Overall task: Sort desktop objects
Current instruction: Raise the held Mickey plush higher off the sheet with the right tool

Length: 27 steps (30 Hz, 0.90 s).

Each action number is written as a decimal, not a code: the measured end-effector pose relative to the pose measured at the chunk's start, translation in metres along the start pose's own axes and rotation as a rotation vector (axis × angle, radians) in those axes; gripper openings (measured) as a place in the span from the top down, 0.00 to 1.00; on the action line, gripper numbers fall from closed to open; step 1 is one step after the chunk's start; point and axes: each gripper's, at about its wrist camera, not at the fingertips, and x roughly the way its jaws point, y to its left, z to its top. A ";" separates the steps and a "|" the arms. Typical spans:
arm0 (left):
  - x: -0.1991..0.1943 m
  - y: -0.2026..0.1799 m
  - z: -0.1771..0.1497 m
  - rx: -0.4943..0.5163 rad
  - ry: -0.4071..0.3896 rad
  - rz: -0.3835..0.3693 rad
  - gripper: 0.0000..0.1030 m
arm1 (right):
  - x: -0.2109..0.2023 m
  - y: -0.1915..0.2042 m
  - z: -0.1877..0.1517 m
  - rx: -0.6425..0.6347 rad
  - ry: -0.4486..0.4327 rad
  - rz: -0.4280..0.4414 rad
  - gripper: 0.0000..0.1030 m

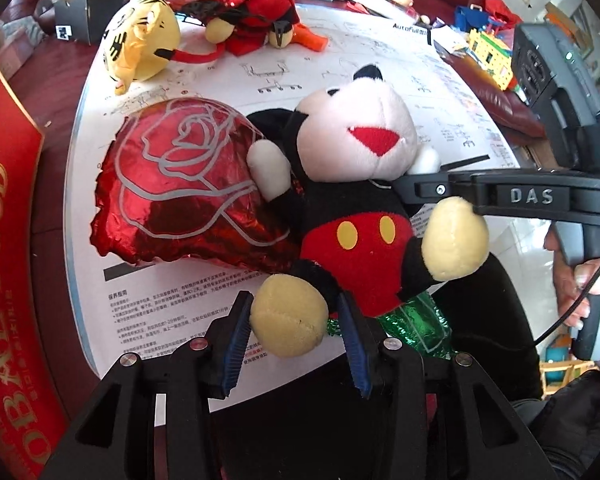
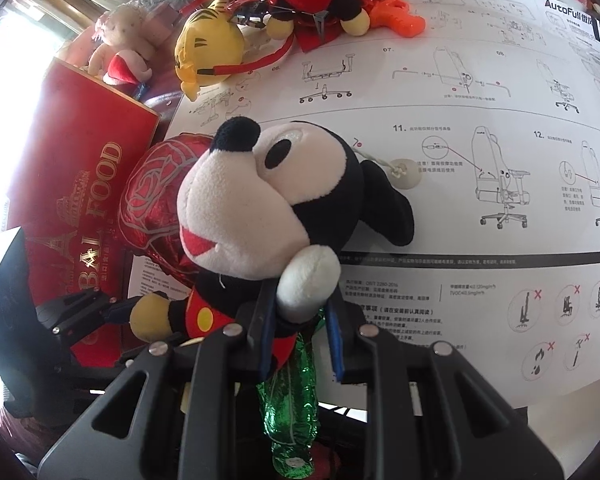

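Left wrist view: the mouse plush (image 1: 352,184) lies on the foil rose (image 1: 180,176) atop the paper-covered tabletop (image 1: 380,60). The left gripper (image 1: 296,340) fingers stand spread around its foot, not pressing. The right gripper (image 2: 300,320) pinches its white hand. It looks soft and light; limbs squash, so the torso seems the surer hold.

I see the mouse doll (image 1: 340,184) is soft plush, its pile short and matt, with fuzzy yellow feet. The rose balloon (image 1: 180,184) beside it is crinkled red foil, mirror-glossy, and its green stem (image 2: 290,396) is the same shiny film. The instruction sheet (image 2: 460,92) under them looks like smooth printed paper. My left gripper (image 1: 296,340) is matt black plastic with ribbed blue pads (image 1: 236,352) and bright metal screws. The red box (image 1: 4,280) looks like satin card.
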 end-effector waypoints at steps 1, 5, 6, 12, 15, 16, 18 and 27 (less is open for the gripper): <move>-0.002 0.001 0.000 -0.006 -0.005 -0.004 0.59 | 0.000 0.000 0.000 0.001 0.000 0.000 0.78; -0.006 0.002 0.001 -0.008 -0.032 -0.012 0.59 | 0.000 0.001 0.000 0.000 -0.001 -0.004 0.78; -0.006 0.002 0.002 -0.008 -0.037 -0.011 0.59 | 0.000 0.001 0.000 -0.001 -0.002 -0.006 0.78; -0.004 0.002 0.005 -0.018 -0.045 0.019 0.72 | -0.002 0.005 -0.001 -0.006 -0.009 -0.022 0.78; -0.012 -0.004 0.004 0.000 -0.065 0.029 0.73 | -0.004 0.008 -0.002 -0.013 -0.020 -0.030 0.80; -0.014 -0.006 0.004 0.004 -0.072 0.031 0.73 | -0.006 0.009 -0.002 -0.018 -0.025 -0.033 0.81; -0.018 -0.007 0.004 0.004 -0.083 0.030 0.73 | -0.010 0.011 -0.002 -0.024 -0.034 -0.026 0.82; -0.046 -0.019 0.017 0.023 -0.182 0.048 0.73 | -0.046 0.020 0.002 -0.051 -0.127 -0.015 0.82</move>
